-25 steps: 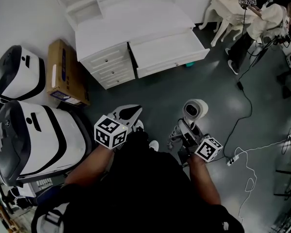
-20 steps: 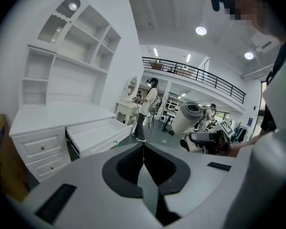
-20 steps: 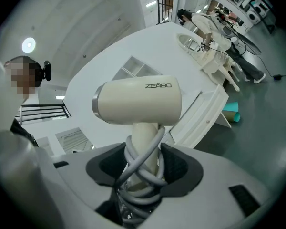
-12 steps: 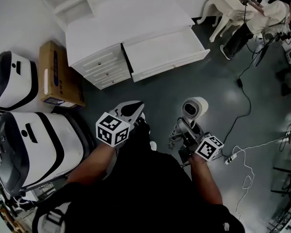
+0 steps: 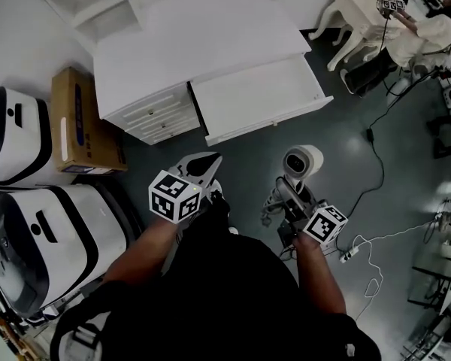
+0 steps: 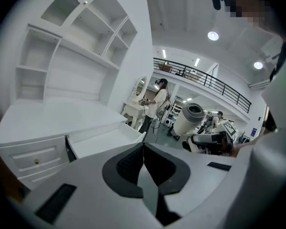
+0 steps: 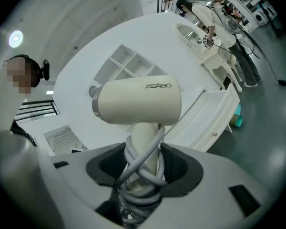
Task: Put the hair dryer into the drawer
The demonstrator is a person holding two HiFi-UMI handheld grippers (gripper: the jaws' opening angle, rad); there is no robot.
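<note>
Nearer the drawer [image 5: 260, 101] now. Right gripper [image 5: 286, 198] clamps hair dryer [image 7: 138, 101] by its handle, cord [image 7: 157, 144] wound round; likely light, rigid, top-heavy. Left gripper [image 6: 143, 162] closed, empty.

Our tally of the room
We count one hair dryer [image 5: 302, 164], one desk [image 5: 203, 43], one open drawer [image 5: 255, 96], one cardboard box [image 5: 79, 122] far left, two white-and-black housings [image 5: 52, 239] near left, one person [image 5: 421, 28] far right.

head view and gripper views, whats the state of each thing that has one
cream plastic hair dryer: gripped by its handle
grey cord: wound round the handle
wide white drawer: pulled open, nothing seen inside
small white side drawers: shut
left tongs: shut, empty
right tongs: shut on the hair dryer
</note>
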